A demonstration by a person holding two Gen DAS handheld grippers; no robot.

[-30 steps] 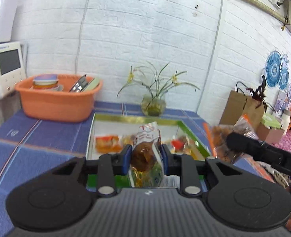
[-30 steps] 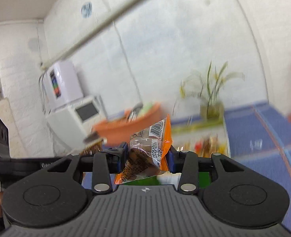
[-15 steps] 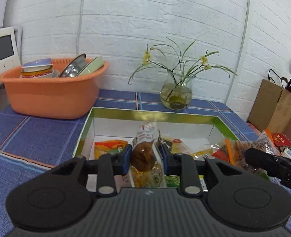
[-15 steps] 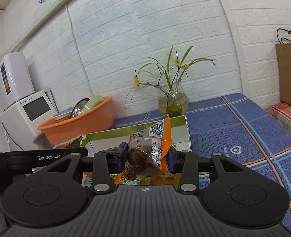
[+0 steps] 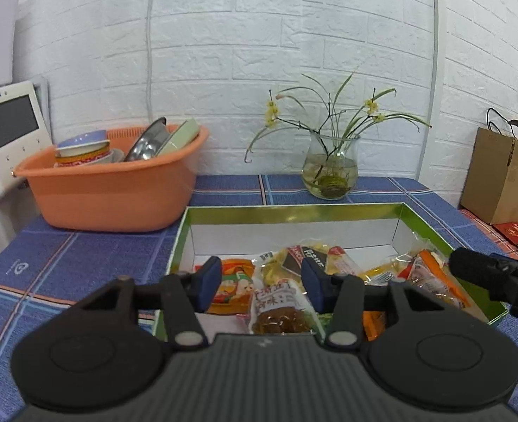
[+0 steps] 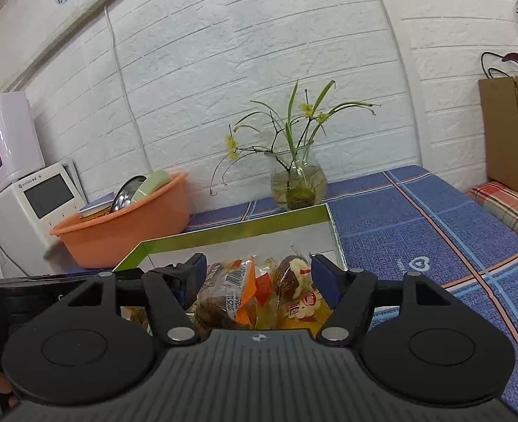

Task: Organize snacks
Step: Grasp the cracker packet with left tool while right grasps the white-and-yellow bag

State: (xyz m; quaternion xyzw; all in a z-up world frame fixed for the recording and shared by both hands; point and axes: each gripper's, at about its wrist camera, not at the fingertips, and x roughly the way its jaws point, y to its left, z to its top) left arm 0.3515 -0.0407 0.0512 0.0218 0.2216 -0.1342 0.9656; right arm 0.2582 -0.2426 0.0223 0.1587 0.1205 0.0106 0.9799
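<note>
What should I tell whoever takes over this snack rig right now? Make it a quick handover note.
Left gripper: jaws opening over the green box; the clear brown snack packet sits between the pads, no longer pinched.
Right gripper: jaws opening wide; the orange-edged packet lies below them, free of the pads.
Both packets are in the box with the other snacks.
Done: these two packets delivered into the box.
Left: draw both grippers back clear of the box, then look for loose snacks; none show on the blue tablecloth in these views.
</note>
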